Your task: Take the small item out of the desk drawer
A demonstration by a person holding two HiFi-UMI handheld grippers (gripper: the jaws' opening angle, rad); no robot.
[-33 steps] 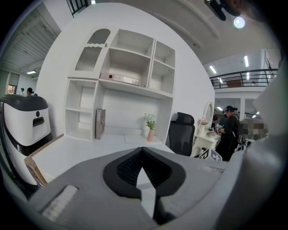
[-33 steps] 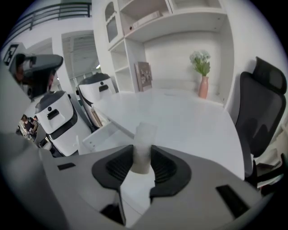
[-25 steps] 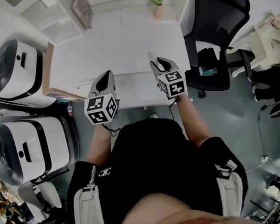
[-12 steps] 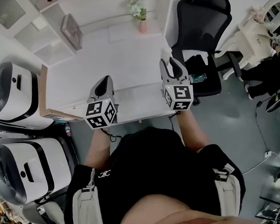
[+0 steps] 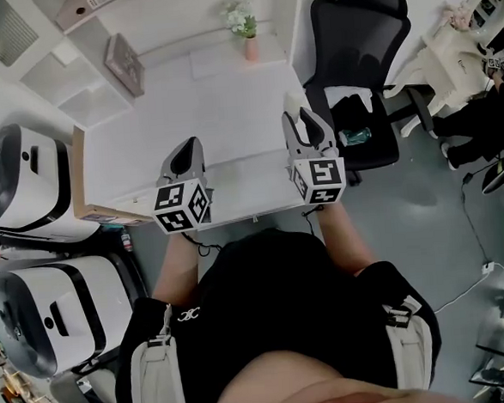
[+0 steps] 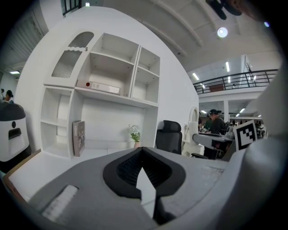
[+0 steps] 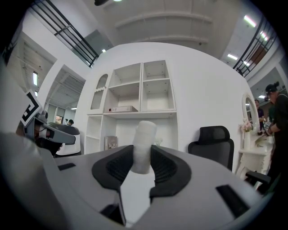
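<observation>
The small white cylinder is out in the open air, above the right front part of the white bench. It stands upright between the two dark pads of the right tongs, and the pads press on its lower part from both sides, so these tongs are gripping it. Its upper end rises free above the jaws. In the head view the right tongs are over the right edge of the bench and point away from the person, who stands at the front edge of the bench.

The left tongs are over the left front part of the bench and also point toward its back. In the left gripper view the jaws of the left tongs meet at their tips, with nothing between them; only a narrow slit shows lower down, so these tongs are closed and empty.

At the back of the bench, a small plant in a pink pot stands near the right corner. A framed picture leans further to the left. A white shelf unit rises behind the bench, and a white binder lies on one of its shelves. A black office chair stands just beside the right side of the bench. Two large white machines stand at the left side of the bench.
</observation>
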